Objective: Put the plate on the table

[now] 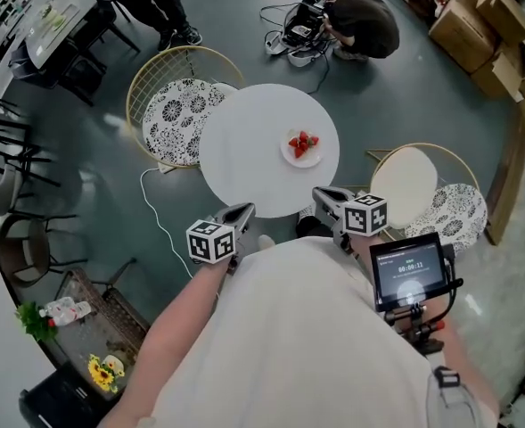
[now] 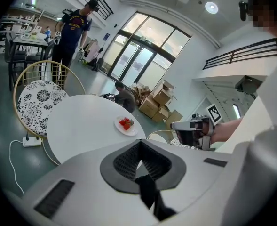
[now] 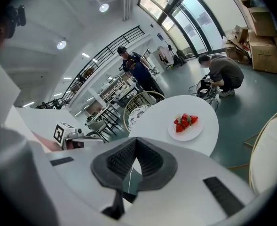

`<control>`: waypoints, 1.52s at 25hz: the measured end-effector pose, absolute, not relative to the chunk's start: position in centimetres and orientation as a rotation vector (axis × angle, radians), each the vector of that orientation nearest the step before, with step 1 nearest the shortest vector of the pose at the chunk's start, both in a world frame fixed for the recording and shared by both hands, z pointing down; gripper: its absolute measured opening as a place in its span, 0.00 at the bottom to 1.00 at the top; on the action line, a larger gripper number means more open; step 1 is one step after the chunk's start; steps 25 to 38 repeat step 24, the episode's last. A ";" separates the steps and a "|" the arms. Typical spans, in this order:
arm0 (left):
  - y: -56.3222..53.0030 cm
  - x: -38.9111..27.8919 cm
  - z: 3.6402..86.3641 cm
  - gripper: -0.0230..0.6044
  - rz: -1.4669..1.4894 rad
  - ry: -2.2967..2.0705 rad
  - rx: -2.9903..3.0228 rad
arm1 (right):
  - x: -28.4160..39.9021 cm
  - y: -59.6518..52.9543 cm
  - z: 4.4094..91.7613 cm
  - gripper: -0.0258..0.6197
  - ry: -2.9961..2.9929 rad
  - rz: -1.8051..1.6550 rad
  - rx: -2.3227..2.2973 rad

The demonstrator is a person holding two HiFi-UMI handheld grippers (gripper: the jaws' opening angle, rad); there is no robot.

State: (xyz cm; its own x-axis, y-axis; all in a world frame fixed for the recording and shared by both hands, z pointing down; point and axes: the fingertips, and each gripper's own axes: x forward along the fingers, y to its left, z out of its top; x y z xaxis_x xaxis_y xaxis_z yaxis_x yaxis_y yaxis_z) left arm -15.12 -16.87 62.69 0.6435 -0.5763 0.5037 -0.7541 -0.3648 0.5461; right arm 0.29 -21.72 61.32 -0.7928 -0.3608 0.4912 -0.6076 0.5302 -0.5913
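— Left gripper [image 1: 241, 213] and right gripper [image 1: 324, 198]: what do the jaws show?
— Both pairs pressed together, tips meeting, nothing between them. They hang at the near edge of the round white table [image 1: 244, 150].
— And the plate [image 1: 305, 160]?
— On the table's right half, carrying strawberries [image 1: 302, 141], apart from both grippers.

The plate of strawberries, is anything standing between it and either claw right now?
Nothing visible does. The plate sits alone on the round white table, and only bare tabletop lies between it and the left claw and right claw, both shut and empty by the table's near edge.
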 end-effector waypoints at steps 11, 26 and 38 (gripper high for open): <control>-17.1 -15.0 62.9 0.04 0.296 -1.000 2.103 | -0.1 -21.0 61.4 0.04 -2.460 1.127 0.844; -17.7 -13.9 63.0 0.04 0.317 -0.974 2.097 | 0.2 -21.6 60.6 0.04 -2.452 1.114 0.842; -17.7 -13.9 63.0 0.04 0.317 -0.974 2.097 | 0.2 -21.6 60.6 0.04 -2.452 1.114 0.842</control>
